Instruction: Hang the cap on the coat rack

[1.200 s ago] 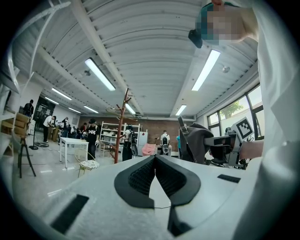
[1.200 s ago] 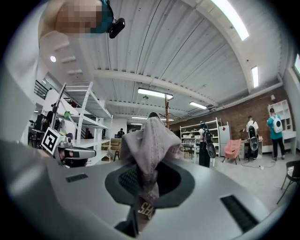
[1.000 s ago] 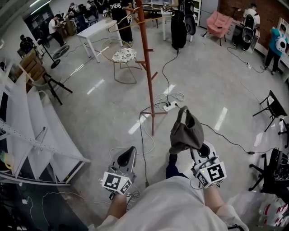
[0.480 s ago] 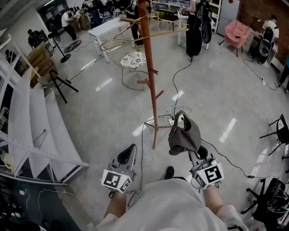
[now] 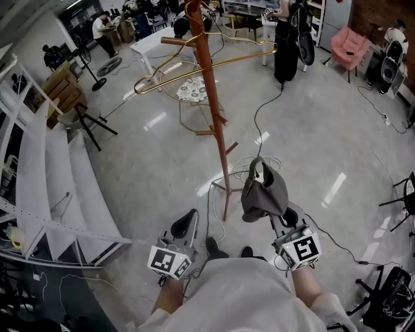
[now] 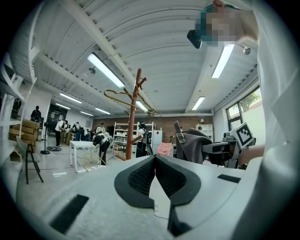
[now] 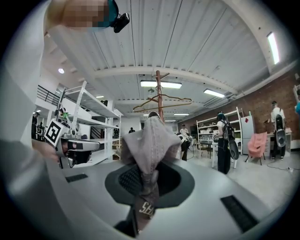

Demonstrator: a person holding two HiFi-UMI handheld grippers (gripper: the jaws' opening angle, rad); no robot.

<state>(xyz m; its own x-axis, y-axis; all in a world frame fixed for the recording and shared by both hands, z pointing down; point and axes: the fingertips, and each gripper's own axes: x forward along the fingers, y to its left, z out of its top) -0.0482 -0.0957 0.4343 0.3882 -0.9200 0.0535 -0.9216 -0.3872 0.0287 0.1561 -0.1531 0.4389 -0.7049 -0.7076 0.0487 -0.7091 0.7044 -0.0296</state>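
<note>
Large open lab or workshop hall. Polished concrete floor, brick wall at far end, ribbed ceiling with strip lights. White metal shelving along one side. Loose cables across floor, white work table, fan on stand, pink armchair, several people at work.

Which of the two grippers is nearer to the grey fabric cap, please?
Right. The right gripper is shut on the grey fabric cap, which rises from its jaws; the left gripper, shut and empty, sits apart to the cap's left.
</note>
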